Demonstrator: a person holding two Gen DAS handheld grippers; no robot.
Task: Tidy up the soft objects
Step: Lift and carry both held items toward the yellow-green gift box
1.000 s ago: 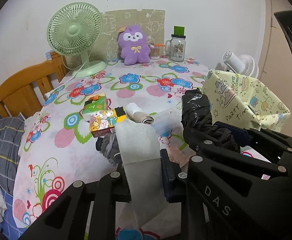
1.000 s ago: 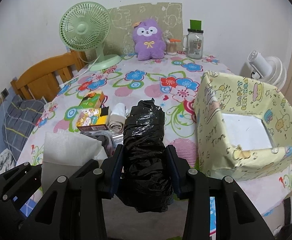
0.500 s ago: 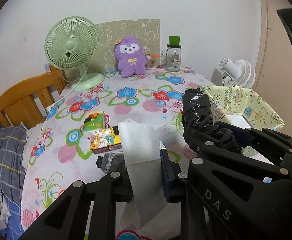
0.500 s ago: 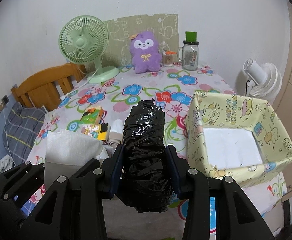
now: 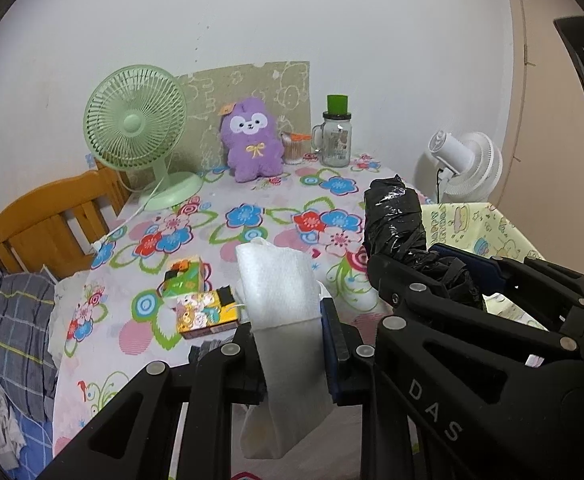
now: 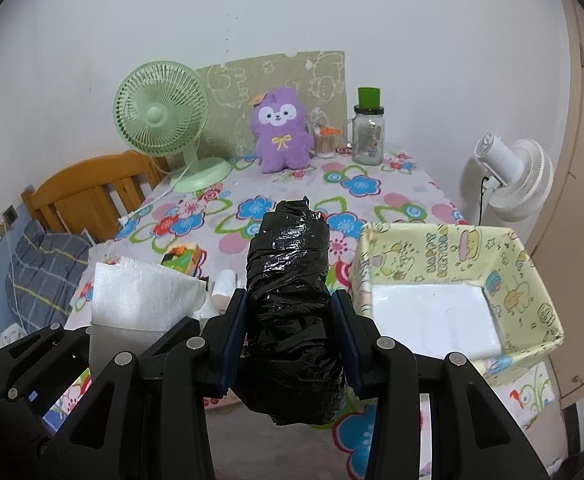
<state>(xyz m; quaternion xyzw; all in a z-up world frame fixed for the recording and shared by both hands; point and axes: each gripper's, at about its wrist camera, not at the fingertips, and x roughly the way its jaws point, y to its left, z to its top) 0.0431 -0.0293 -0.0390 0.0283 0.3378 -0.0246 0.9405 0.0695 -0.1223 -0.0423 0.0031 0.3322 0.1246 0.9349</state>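
Note:
My left gripper [image 5: 290,344] is shut on a folded white tissue [image 5: 280,292], which stands up from the jaws and hangs below them. My right gripper [image 6: 290,332] is shut on a black plastic roll [image 6: 290,276], held upright between the blue pads. Both are lifted above the near edge of the flowered table [image 5: 212,220]. In the left wrist view the right gripper with the black plastic roll [image 5: 396,220] sits just to the right. A yellow patterned box [image 6: 456,264], open and white inside, stands at the right of the table, beside the roll.
A green fan [image 5: 136,128], a purple plush [image 5: 252,140] and a glass jar [image 5: 336,136] stand at the table's far side. Small colourful boxes [image 5: 196,300] and a grey cloth lie near the front. A wooden chair [image 5: 52,220] stands left, a white fan [image 6: 512,176] right.
Both grippers have risen with their loads, so the table and box sit lower and farther in the views. The tissue now stands more upright in the left jaws.

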